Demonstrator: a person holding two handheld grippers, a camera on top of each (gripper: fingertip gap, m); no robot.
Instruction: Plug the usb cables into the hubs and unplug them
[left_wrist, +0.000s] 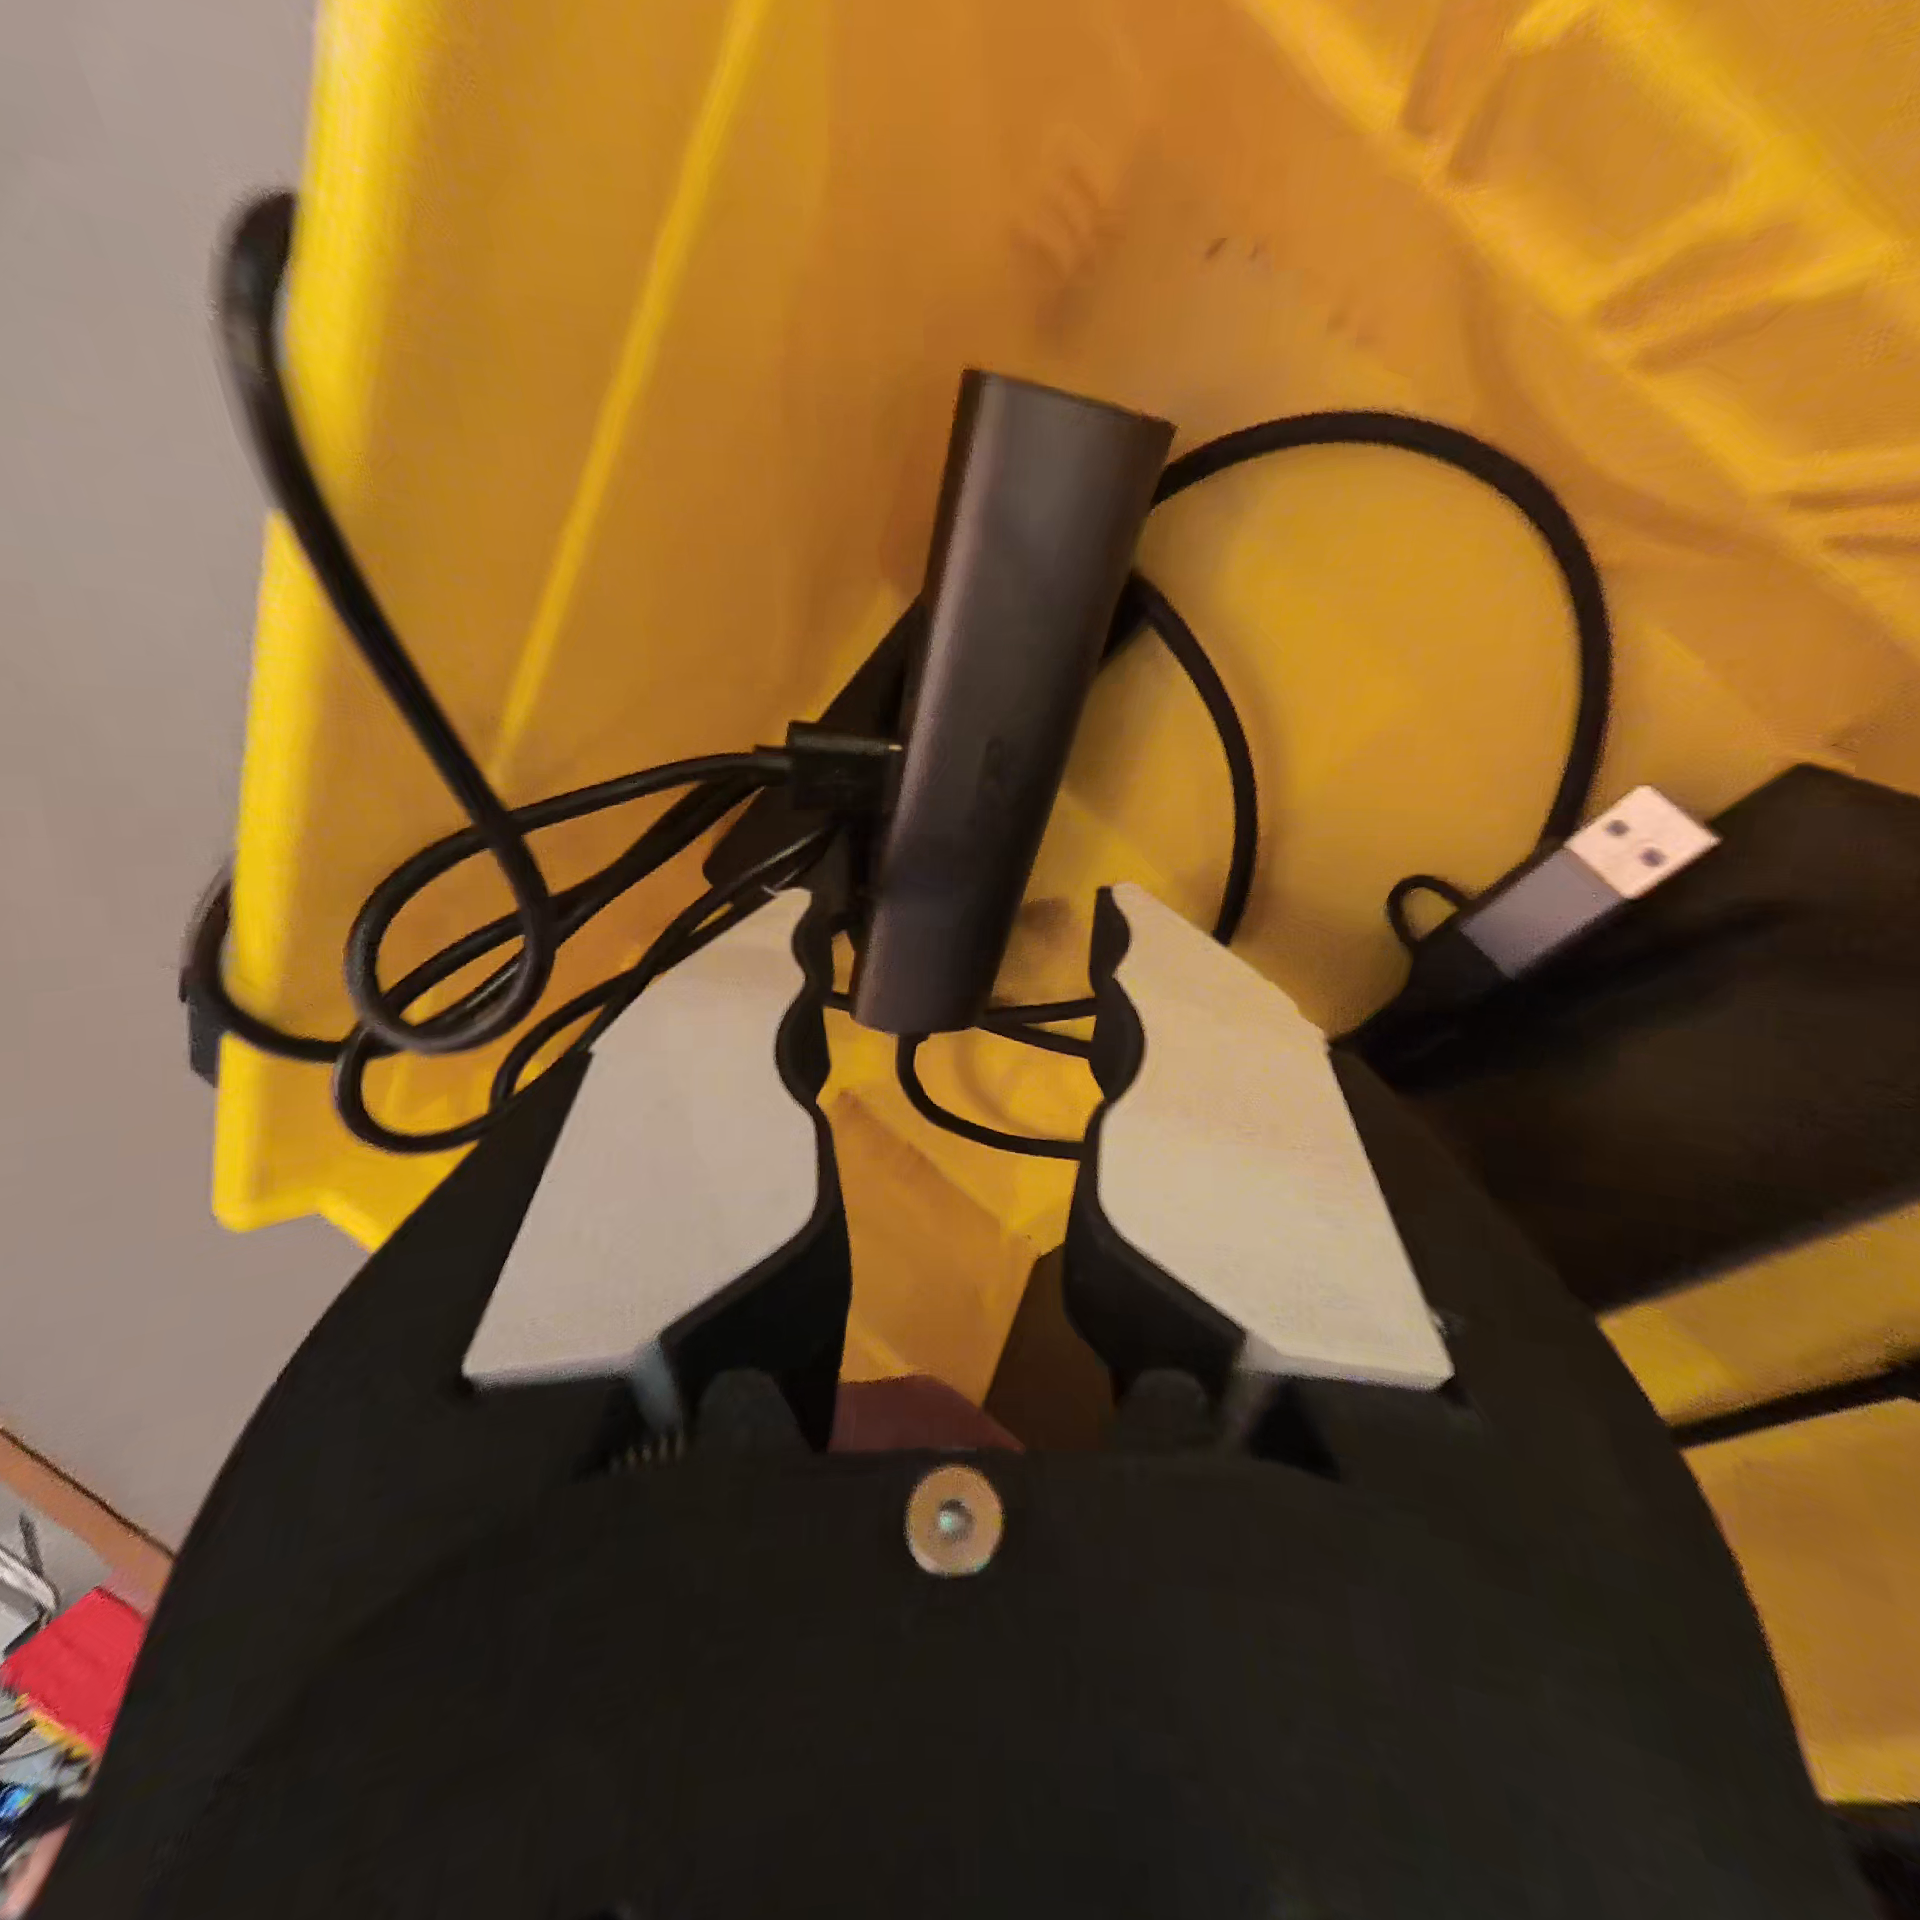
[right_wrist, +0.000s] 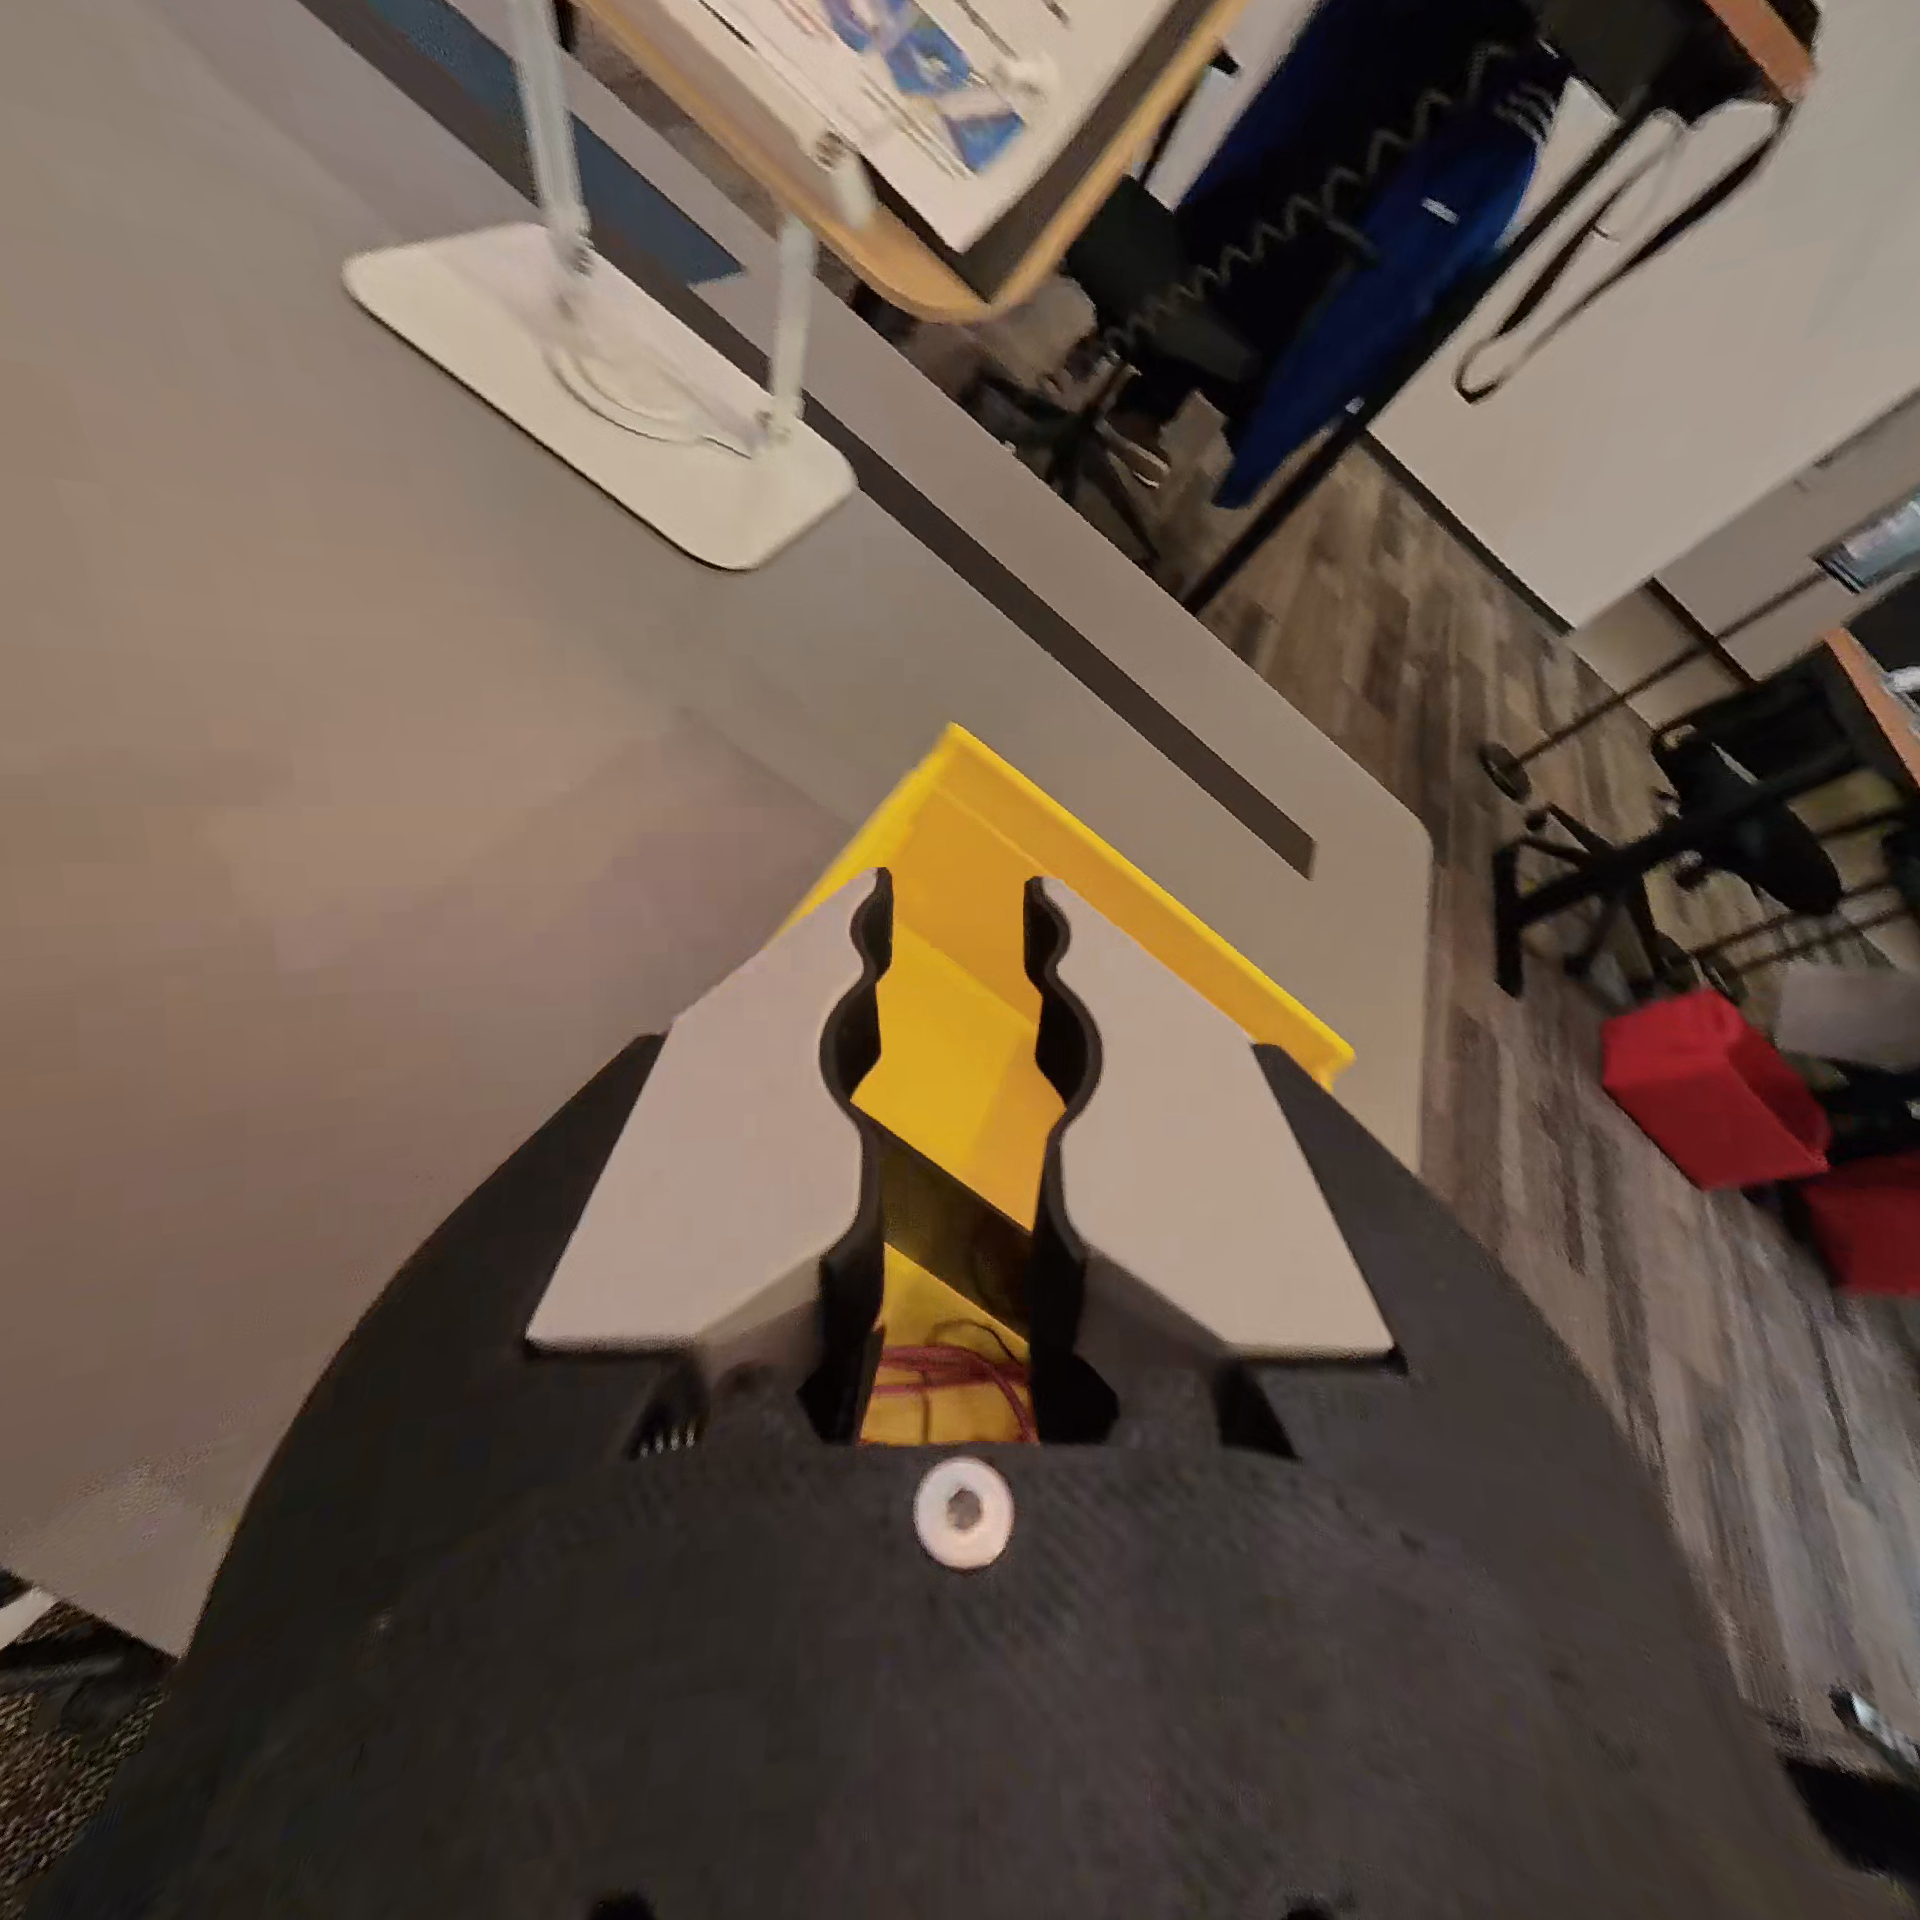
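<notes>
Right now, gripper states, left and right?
Left gripper: open, jaws around the hub end, not clamped.
Right gripper: open, empty, over the yellow bin.

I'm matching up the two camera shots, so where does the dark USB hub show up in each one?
Left wrist view: the USB hub stands at centre, just beyond the open left gripper.
Right wrist view: not in it.
Shared landmark: the yellow bin.

We note a grey worktop (right_wrist: 364, 779) with a white stand base (right_wrist: 603, 405) on it. Beyond its edge lies wood-pattern flooring (right_wrist: 1558, 1195), with red bins (right_wrist: 1714, 1091), black chair legs (right_wrist: 1662, 852) and a blue garment (right_wrist: 1371, 270).
</notes>
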